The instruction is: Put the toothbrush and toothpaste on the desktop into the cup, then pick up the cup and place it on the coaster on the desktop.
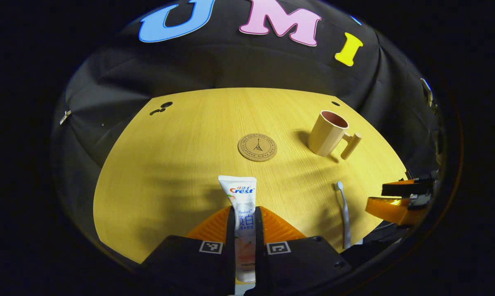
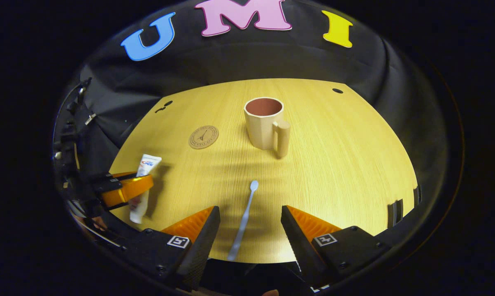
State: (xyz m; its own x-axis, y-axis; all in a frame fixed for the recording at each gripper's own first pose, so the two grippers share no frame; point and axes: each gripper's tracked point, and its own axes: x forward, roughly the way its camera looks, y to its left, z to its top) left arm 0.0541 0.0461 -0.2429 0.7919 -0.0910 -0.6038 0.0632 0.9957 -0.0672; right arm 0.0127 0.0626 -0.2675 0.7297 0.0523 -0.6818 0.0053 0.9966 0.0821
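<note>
My left tongs (image 1: 245, 230) are closed on the toothpaste tube (image 1: 243, 205). Both fingers press against the tube's sides at its lower half, and the flat crimped end points away from me toward the coaster (image 1: 257, 147). In the right gripper view the same tongs (image 2: 128, 191) appear at the left edge, with the tube (image 2: 145, 172) standing tilted in them, its lower end close to the tabletop (image 2: 333, 164); I cannot tell whether it touches the surface.

My right tongs (image 2: 247, 230) are wide open and hold nothing. The toothbrush (image 2: 243, 220) lies flat on the tabletop between the two fingers without touching either one. Its head points away from me toward the cup (image 2: 266, 123), and its handle runs back to the near edge of the tabletop. In the left gripper view the toothbrush (image 1: 344, 213) lies to the right of the tube, and the right tongs (image 1: 399, 199) show beyond it at the right edge.

The cup stands upright on the tabletop, empty, with its handle turned toward my right tongs. In the left gripper view the cup (image 1: 328, 132) stands to the right of the coaster and apart from it. The coaster (image 2: 203, 137) is a round cork disc with a printed tower motif; it lies flat and bare near the middle of the tabletop.
</note>
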